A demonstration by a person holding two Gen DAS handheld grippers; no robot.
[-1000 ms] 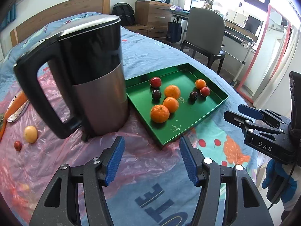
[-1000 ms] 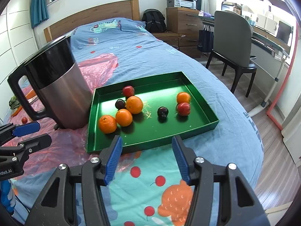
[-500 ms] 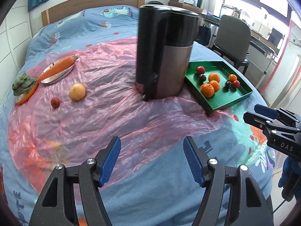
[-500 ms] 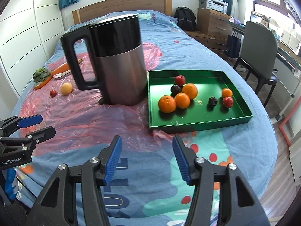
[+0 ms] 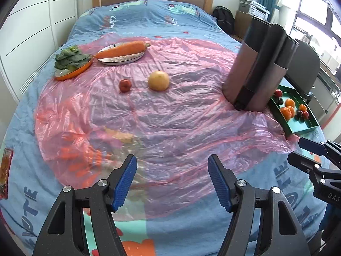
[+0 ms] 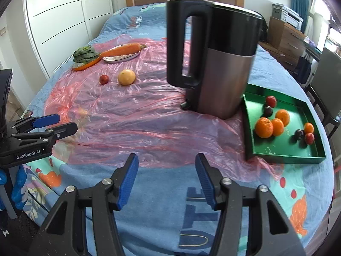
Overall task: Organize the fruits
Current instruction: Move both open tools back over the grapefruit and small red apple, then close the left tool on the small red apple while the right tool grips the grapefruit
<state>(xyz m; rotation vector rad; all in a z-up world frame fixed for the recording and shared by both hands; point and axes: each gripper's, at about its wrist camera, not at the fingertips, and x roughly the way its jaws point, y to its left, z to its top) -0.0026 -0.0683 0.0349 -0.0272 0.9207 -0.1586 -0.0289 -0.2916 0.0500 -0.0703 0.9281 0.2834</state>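
Nearest, over the blue bedcover at the foot of the pink plastic sheet (image 5: pixel 170 128): left gripper (image 5: pixel 172 180), blue pads apart at a middling spread, nothing between them. To its right, right gripper (image 6: pixel 167 179), spread wider, likewise empty.

Taking the kettle (image 6: pixel 215 59) as landmark: both grippers on the near side of it, the left one off toward its handle side, the right one nearer its front and base.

Just right of the kettle, almost touching its base: green tray (image 6: pixel 315 155), already holding oranges and small dark and red fruits.

Left of the kettle and farther back, loose on the plastic: yellow round fruit (image 5: pixel 158 80) and, just left of that, small red fruit (image 5: pixel 125 85). Both round, so no long axis to line up with.

Judged from this: loose fruits ahead and slightly left of the left gripper, closer to it than to the right one; likely a left-hand reach forward, then a carry rightward past the kettle.

Farthest, beyond the loose fruits: carrot on a plate (image 5: pixel 122 52) and leafy greens (image 5: pixel 71 59).
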